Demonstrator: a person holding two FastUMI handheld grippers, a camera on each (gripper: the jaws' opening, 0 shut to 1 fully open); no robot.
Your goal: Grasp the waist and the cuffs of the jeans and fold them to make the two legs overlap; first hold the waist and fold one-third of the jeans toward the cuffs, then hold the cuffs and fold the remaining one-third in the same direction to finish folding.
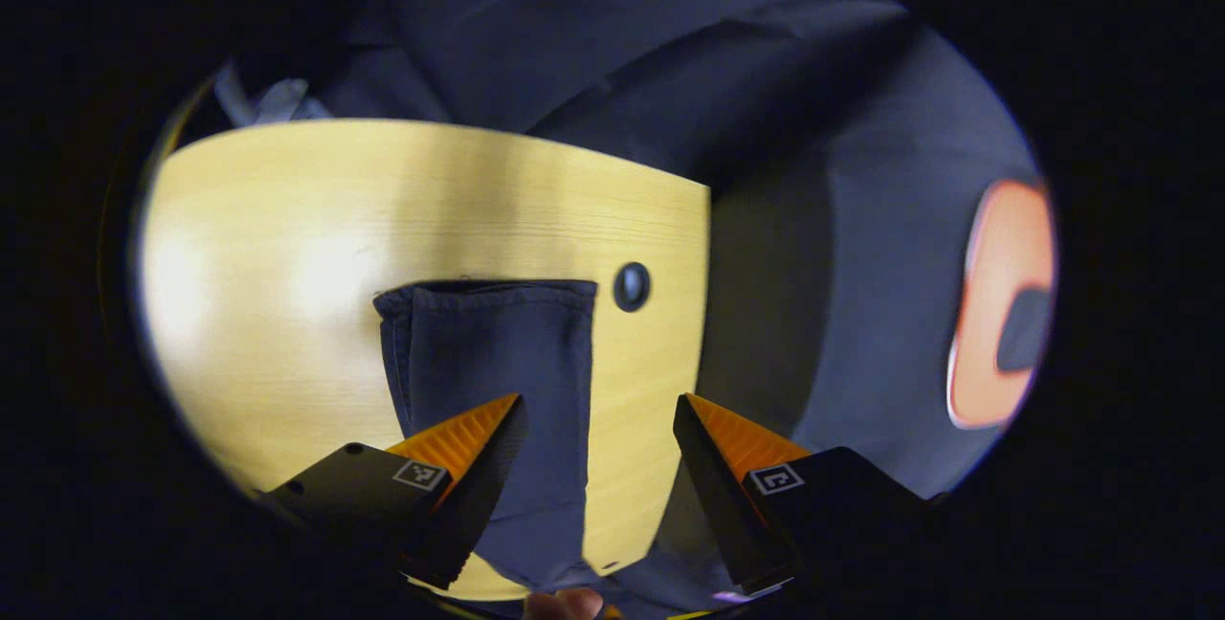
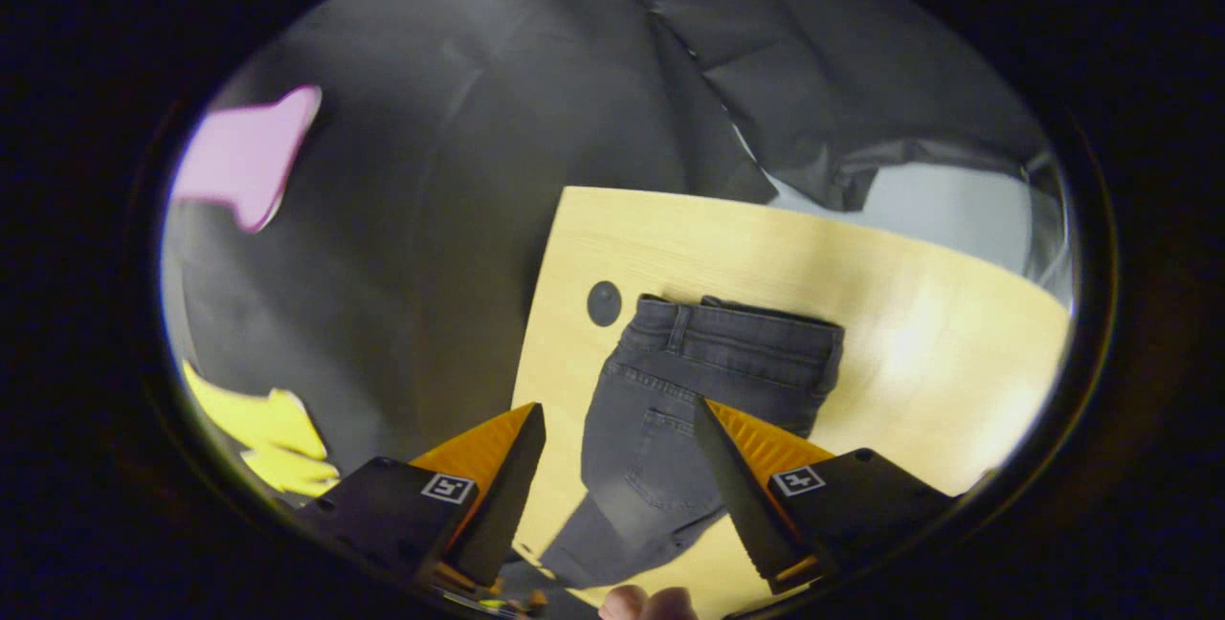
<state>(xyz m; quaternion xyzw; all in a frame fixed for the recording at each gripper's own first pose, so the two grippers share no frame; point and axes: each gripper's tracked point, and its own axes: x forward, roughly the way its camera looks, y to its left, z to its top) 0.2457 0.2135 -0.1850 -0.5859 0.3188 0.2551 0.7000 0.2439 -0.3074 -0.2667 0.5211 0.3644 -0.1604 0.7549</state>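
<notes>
Both tools hang spread wide above the counter (image 1: 287, 218) with nothing between their fingers. Under the left tool (image 1: 598, 409) lie the cuffs (image 1: 488, 299), stacked with their hems nearly flush; under the right tool (image 2: 620, 419) lies the waist (image 2: 746, 328) of the jeans (image 2: 660, 429), belt loops and a back pocket facing up. The legs appear to overlap already, so the waist fold looks next. To do it well, the right tool should come straight down, pinch all layers at the waistband, lift little, and carry it a third toward the cuffs, keeping edges aligned and clear of the round hole (image 2: 604, 303).
</notes>
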